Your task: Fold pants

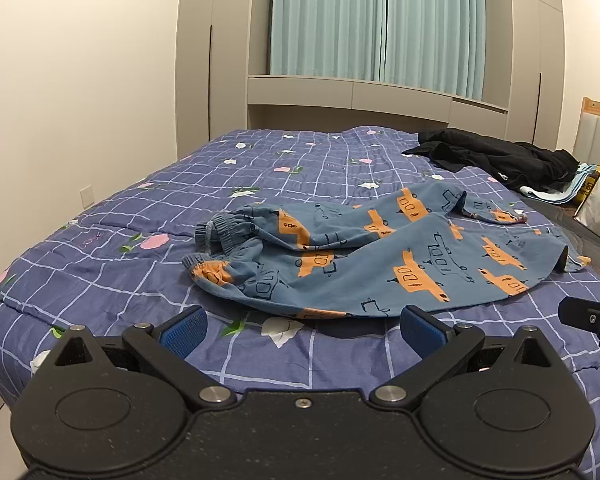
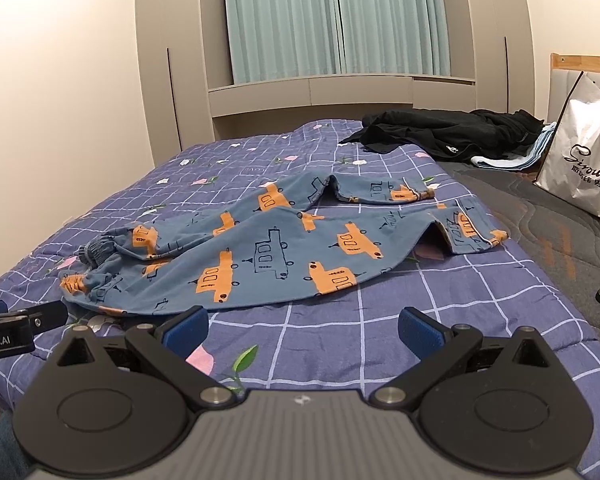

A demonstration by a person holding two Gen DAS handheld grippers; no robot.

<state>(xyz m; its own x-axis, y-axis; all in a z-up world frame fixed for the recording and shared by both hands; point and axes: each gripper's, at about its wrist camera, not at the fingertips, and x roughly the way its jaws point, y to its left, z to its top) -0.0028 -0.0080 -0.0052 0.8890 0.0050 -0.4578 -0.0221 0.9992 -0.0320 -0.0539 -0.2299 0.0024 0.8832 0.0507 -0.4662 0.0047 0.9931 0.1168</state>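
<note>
Blue pants (image 1: 380, 256) with orange vehicle prints lie spread on the purple checked bedspread (image 1: 100, 280), leg cuffs to the left, waist to the right. They also show in the right wrist view (image 2: 284, 256). My left gripper (image 1: 302, 330) is open and empty, just short of the near edge of the pants. My right gripper (image 2: 302, 330) is open and empty, above the bedspread (image 2: 400, 320) in front of the pants. The left gripper's side shows at the left edge of the right wrist view (image 2: 16, 328).
A pile of black clothes (image 2: 452, 132) lies at the far right of the bed on light blue cloth. A white shopping bag (image 2: 584, 160) stands at the right by the headboard. A wardrobe and curtains (image 1: 376, 20) stand behind the bed.
</note>
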